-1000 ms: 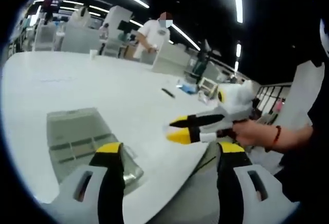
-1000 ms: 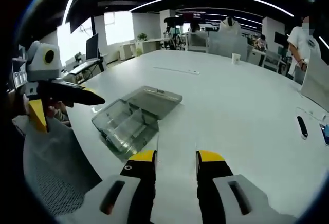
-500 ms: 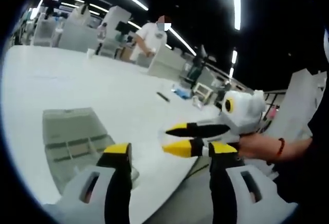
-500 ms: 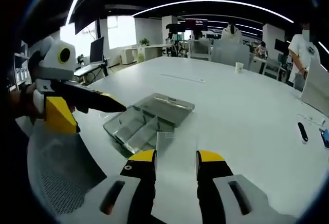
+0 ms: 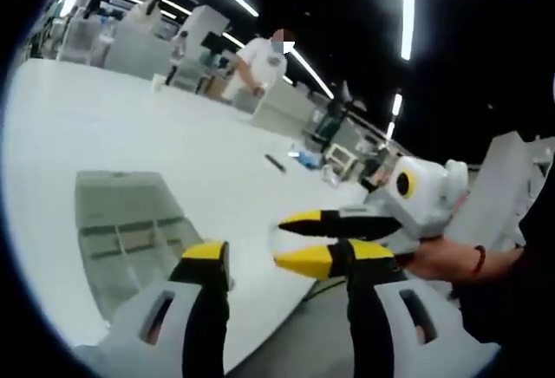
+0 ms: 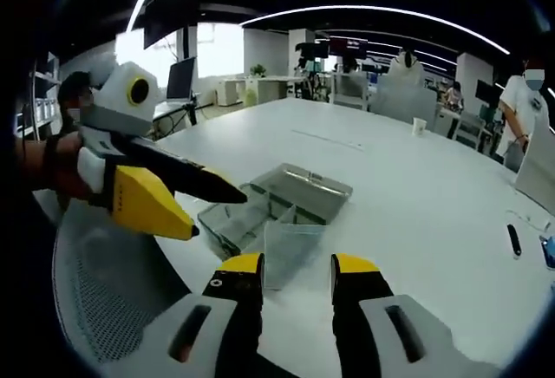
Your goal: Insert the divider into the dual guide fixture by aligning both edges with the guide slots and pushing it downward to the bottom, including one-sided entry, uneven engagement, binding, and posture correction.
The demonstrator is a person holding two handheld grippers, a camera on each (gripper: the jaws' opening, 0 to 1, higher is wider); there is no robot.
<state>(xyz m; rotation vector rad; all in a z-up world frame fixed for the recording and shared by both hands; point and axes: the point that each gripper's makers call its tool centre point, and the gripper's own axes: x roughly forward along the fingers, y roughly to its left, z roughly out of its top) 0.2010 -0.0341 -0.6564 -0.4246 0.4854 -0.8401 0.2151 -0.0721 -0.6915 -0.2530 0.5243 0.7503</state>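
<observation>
Jaws of the right gripper (image 6: 295, 276) rise yellow-tipped at six o'clock in the right gripper view, closed on a clear divider (image 6: 291, 250) that stands up between them. Just beyond it at twelve o'clock sits the clear dual guide fixture (image 6: 279, 209) on the white table (image 6: 416, 196). From nine o'clock the left gripper (image 6: 178, 205) reaches toward the fixture, its jaws parted and holding nothing. In the left gripper view that gripper's own jaws (image 5: 279, 261) stand apart and bare, the fixture (image 5: 130, 231) at ten o'clock, the right gripper (image 5: 299, 239) entering from three o'clock. Farther off, a person (image 5: 260, 61) stands past the table.
</observation>
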